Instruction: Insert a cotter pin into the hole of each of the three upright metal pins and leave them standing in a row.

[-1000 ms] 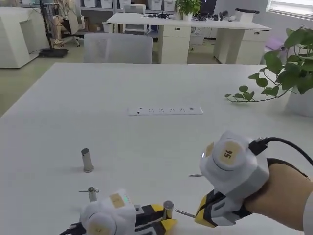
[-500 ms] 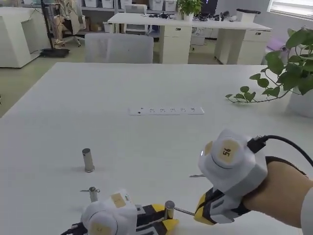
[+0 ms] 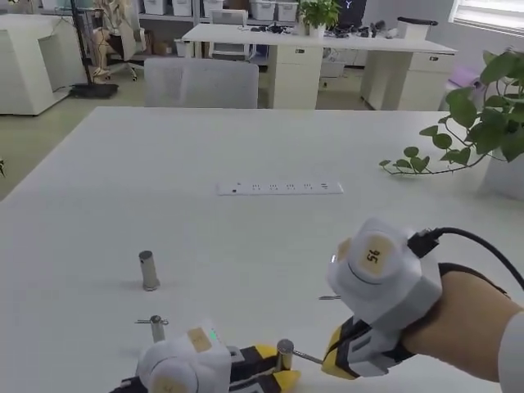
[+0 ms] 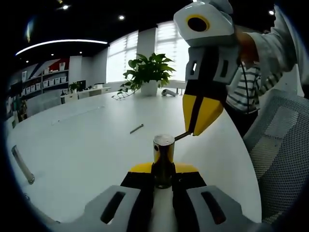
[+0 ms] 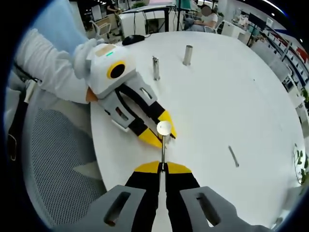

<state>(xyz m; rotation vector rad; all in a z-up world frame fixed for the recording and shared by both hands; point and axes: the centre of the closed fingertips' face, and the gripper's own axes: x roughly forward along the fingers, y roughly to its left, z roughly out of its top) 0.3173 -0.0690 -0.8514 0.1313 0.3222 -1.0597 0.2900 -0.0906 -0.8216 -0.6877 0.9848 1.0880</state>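
Note:
My left gripper [image 4: 163,170] is shut on an upright metal pin [image 4: 163,153] near the table's front edge. That metal pin [image 3: 284,354] stands between the left gripper's [image 3: 282,373] yellow tips. My right gripper [image 5: 162,167] is shut on a thin cotter pin [image 5: 162,150], whose far tip meets the side of the metal pin [image 5: 164,127] just below its top. The right gripper [image 3: 332,360] sits right of the pin, with the cotter pin [image 3: 307,357] bridging the gap. A second pin [image 3: 155,327] with a cotter pin through it stands to the left. A bare third pin [image 3: 148,270] stands further back.
A loose cotter pin [image 3: 329,297] lies on the white table [image 3: 246,237] behind the right gripper. A power strip [image 3: 280,188] lies mid-table and a potted plant [image 3: 483,123] stands at the right edge. A grey chair [image 3: 201,82] is at the far side.
The right gripper has moved a little left, bringing the cotter pin's tip from a small gap up against the held metal pin. The left gripper and the other pins stay put.

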